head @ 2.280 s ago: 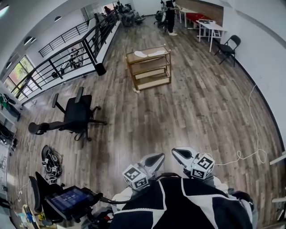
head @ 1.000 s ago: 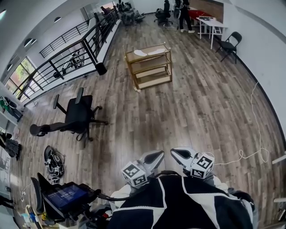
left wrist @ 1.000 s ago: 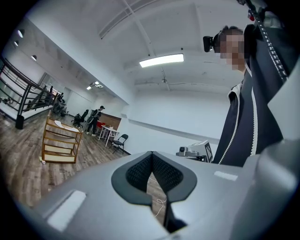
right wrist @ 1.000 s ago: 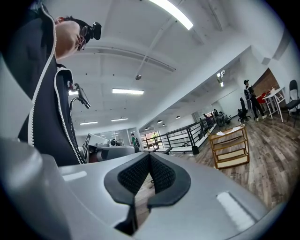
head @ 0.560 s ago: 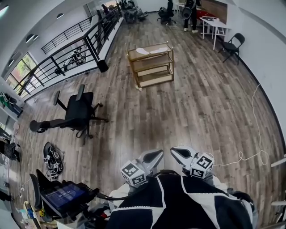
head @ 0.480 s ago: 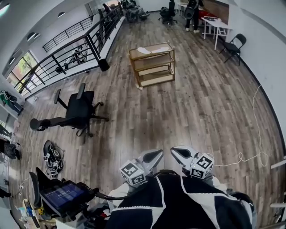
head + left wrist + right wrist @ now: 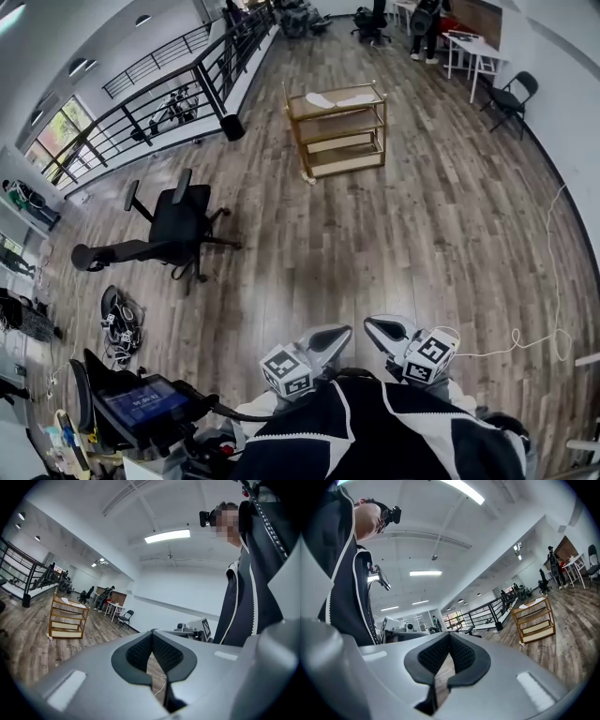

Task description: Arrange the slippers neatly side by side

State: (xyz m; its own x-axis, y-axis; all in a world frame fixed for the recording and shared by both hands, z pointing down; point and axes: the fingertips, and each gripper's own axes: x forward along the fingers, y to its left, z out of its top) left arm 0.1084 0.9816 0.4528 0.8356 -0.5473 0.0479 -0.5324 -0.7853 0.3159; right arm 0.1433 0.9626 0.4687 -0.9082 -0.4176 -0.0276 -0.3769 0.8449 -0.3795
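Left hand-held gripper: jaws pressed together, nothing between the pads, confirmed in its own view, where the ribbed black pads meet at the tip. Right hand-held gripper: jaws likewise pressed together and empty, the pads meeting at the tip in its own view. Both are held close in front of the person's dark jacket, side by side, near each other but not touching, well above the wooden floor. The slippers, two pale flat items, lie on the top tier of a three-tier wooden shelf rack far across the room, well apart from both grippers; their exact alignment is too small to judge. The rack also appears in the left gripper view and the right gripper view. A black office chair lies tipped on the floor to the left of the rack. A white cable trails over the floor at right. A black railing runs along the left side.
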